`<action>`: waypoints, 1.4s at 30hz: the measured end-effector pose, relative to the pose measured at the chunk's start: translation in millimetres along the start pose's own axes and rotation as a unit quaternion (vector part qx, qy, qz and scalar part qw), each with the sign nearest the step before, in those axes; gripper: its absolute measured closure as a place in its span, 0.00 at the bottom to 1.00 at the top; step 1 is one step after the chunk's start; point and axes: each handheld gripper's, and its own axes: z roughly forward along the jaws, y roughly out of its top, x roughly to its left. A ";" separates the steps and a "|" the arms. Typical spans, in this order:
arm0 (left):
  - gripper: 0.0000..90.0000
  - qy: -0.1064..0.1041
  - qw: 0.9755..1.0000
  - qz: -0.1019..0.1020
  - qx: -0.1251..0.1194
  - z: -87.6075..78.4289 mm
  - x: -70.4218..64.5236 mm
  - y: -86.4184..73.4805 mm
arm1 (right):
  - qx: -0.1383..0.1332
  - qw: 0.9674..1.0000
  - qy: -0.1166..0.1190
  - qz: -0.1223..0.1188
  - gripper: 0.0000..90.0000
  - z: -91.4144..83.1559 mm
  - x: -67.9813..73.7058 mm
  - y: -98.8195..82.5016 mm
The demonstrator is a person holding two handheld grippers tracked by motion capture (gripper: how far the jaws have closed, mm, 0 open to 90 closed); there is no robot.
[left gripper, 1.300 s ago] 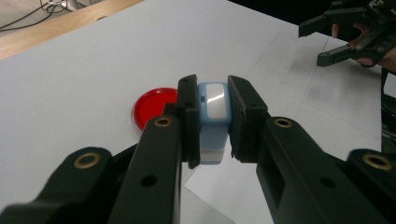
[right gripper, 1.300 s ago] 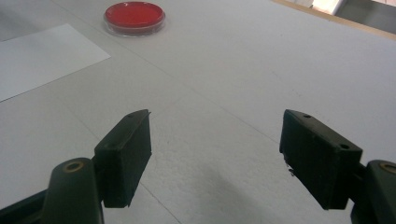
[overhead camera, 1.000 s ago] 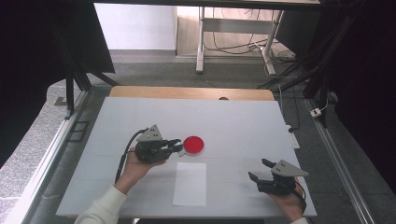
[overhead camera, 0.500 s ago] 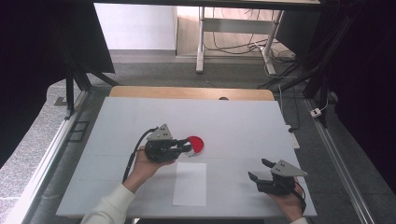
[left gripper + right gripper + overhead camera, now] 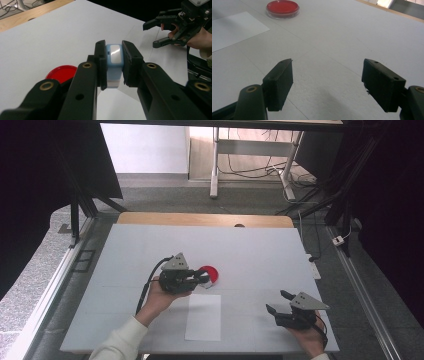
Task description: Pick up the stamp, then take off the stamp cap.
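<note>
Left hand-held gripper [image 5: 111, 65] is clamped on a small light-blue block with a white top, looks like a stamp [image 5: 113, 63], squeezed between the two black jaws. In the high view the same left hand-held gripper [image 5: 202, 279] sits mid-desk, jaw tips over the near edge of the red dish [image 5: 209, 273], likely an ink pad. From the left gripper view the red dish [image 5: 61, 73] is below and to the side of the jaws, so the stamp looks lifted off it, not resting in it; can't tell if it touches anything underneath.

Right hand-held gripper [image 5: 280, 302] is released, jaws wide apart, nothing between them, parked near the front right of the desk [image 5: 260, 245]. Right gripper view confirms it: right hand-held gripper [image 5: 327, 75] has only bare desk in its gap, red dish [image 5: 282, 8] far off, white paper [image 5: 234, 28] to the side.

White paper [image 5: 203, 316] lies flat just in front of the left gripper, near the dish, not touching it.

Step in hand, my read: carry the stamp from the dish to the paper. To do it well: hold the grip firm so the block doesn't twist, keep the stamp face level and pointing down, move over the middle of the sheet, lower straight, press evenly, lift straight up to avoid smearing. The free right gripper could pin a corner of the paper so it doesn't lift with the stamp.
</note>
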 end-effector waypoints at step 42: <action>0.83 0.000 1.000 -0.002 0.001 5.3 -1.5 -2.9 | -0.029 0.999 0.007 0.011 0.30 16.7 27.0 19.2</action>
